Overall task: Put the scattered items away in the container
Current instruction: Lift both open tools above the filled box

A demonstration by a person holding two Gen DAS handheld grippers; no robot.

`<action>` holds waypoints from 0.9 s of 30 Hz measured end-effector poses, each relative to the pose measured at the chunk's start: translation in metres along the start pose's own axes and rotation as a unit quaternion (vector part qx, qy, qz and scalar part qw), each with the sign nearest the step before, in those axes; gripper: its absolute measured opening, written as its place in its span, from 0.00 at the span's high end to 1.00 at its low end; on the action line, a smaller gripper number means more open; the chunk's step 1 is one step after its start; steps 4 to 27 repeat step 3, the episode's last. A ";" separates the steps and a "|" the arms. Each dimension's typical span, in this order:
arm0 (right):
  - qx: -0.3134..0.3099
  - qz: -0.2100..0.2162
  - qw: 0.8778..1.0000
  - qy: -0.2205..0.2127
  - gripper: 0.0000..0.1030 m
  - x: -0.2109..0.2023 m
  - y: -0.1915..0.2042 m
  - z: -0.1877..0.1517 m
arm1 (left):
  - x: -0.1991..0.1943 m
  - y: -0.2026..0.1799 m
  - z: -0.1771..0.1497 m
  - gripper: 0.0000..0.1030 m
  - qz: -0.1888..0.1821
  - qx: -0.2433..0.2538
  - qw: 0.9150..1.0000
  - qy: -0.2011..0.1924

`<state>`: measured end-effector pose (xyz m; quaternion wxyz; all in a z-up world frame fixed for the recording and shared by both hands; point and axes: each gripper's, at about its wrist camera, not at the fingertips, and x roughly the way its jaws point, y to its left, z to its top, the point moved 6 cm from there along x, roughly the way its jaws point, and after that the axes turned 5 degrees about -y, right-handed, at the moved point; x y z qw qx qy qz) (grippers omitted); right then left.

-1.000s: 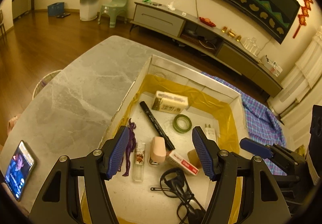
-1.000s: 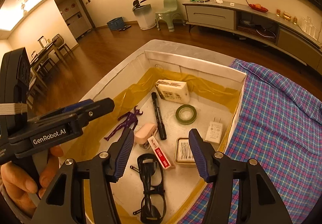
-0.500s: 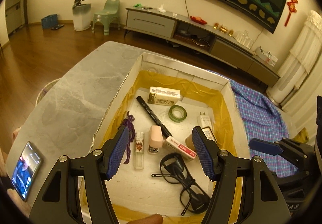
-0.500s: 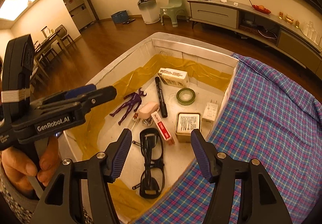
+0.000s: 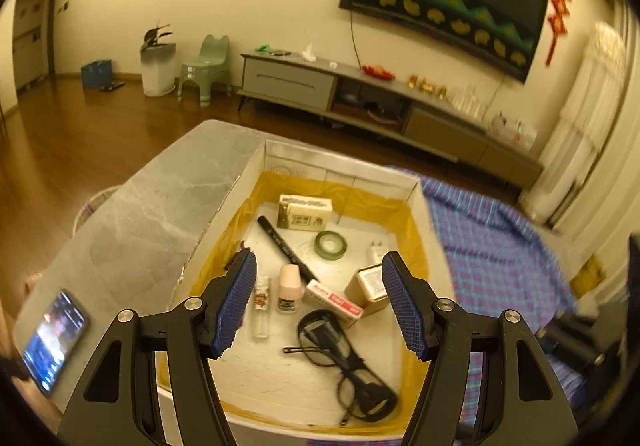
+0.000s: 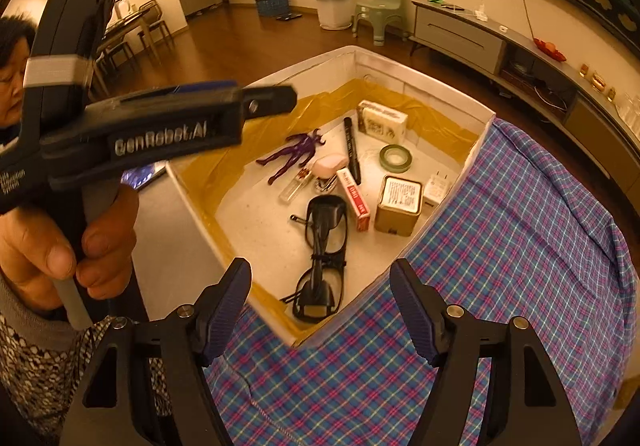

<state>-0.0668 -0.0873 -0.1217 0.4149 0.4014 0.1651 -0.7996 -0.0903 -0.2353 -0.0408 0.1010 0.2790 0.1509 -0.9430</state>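
A white box with a yellow lining sits on the table and holds several items: black glasses, a marker, a roll of green tape, a purple figure, a gold tin and a cream carton. My left gripper hangs open above the box's near end with nothing between its fingers. Above the box's near corner and the plaid cloth, my right gripper is empty, its jaws still opening.
A phone with a lit screen lies on the grey marble table left of the box. The plaid cloth covers the table to the right. A person's hand holds the left gripper's handle. Behind are a TV cabinet and wooden floor.
Both grippers have drawn back from the box toward its near end, so more of its floor shows. The right gripper's jaws have spread wider and now sit over the cloth edge.
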 end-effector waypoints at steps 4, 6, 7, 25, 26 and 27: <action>-0.008 0.006 1.000 0.002 0.29 -0.005 0.009 -0.004 | -0.006 -0.002 -0.004 0.34 0.004 0.000 1.000 0.001; -0.008 0.006 1.000 0.002 0.29 -0.005 0.009 -0.004 | -0.006 -0.002 -0.004 0.34 0.004 0.000 1.000 0.001; -0.008 0.006 1.000 0.002 0.29 -0.005 0.009 -0.004 | -0.006 -0.002 -0.004 0.34 0.004 0.000 1.000 0.001; -0.008 0.006 1.000 0.002 0.29 -0.005 0.009 -0.004 | -0.006 -0.002 -0.004 0.34 0.004 0.000 1.000 0.001; -0.008 0.006 1.000 0.002 0.29 -0.005 0.009 -0.004 | -0.006 -0.002 -0.004 0.34 0.004 0.000 1.000 0.001; -0.008 0.006 1.000 0.002 0.29 -0.005 0.009 -0.004 | -0.006 -0.002 -0.004 0.34 0.004 0.000 1.000 0.001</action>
